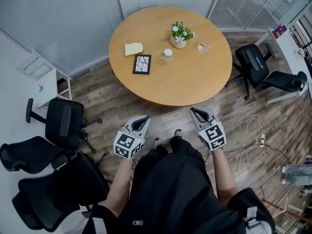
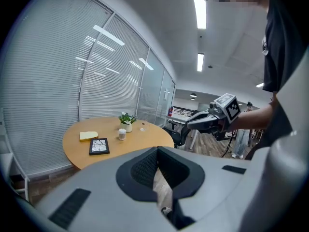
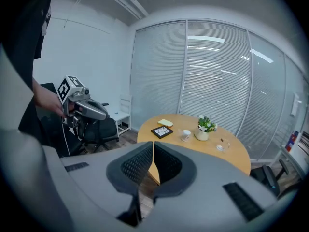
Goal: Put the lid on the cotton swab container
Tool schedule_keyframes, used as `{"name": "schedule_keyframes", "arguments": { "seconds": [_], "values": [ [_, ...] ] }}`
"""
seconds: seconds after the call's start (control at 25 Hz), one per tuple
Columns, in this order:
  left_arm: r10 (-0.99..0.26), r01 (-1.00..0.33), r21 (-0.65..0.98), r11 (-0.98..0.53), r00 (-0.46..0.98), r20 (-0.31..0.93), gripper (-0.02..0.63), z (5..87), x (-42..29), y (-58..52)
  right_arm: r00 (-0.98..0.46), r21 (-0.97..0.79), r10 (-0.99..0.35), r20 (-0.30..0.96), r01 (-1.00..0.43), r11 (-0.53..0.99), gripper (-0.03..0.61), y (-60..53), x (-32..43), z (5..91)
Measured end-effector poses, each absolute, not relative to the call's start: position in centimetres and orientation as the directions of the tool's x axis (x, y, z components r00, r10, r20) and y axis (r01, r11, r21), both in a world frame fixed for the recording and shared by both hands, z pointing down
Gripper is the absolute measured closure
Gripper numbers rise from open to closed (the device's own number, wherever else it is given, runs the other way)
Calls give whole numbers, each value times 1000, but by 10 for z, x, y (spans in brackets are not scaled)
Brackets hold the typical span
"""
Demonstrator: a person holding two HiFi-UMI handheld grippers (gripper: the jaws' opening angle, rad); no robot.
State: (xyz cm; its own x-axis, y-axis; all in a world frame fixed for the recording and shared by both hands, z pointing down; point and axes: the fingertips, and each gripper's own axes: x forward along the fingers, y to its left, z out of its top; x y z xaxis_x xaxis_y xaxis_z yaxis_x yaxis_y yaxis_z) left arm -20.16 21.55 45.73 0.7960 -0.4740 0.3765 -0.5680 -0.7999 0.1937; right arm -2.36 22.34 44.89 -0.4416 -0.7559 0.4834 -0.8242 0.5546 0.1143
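Note:
On the round wooden table point(image 1: 195, 84) a small white cotton swab container point(image 1: 167, 53) stands open near the middle, and its clear lid point(image 1: 203, 47) lies to the right of it, past a potted plant point(image 1: 180, 35). Both grippers are held at waist height, well short of the table's near edge. My left gripper point(image 1: 145, 118) and right gripper point(image 1: 193, 110) are shut and empty. The left gripper view shows its jaws point(image 2: 157, 150) closed, with the container point(image 2: 122, 135) far off. The right gripper view shows the same for its jaws point(image 3: 153, 144), the container point(image 3: 186, 135) and the lid point(image 3: 222, 146).
A yellow sponge point(image 1: 133, 48) and a black framed tile point(image 1: 142, 64) lie on the table's left part. Black office chairs stand at the left point(image 1: 63, 123) and the right point(image 1: 256, 65). A white cable point(image 1: 246, 140) lies on the wood floor to the right.

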Motion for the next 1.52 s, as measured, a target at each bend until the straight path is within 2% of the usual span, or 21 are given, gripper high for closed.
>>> {"name": "schedule_keyframes", "arguments": {
  "seconds": [0.64,1.52],
  "values": [
    [-495,-590,184,-786,779,385,607,456,-191,181,-463,99,-744,481,-815,571,569,181,-10,453],
    [-608,-732,176,-658,654,449,607,462,-129,136,-617,36,-617,490,-692,721,569,90,47,474]
  ]
}}
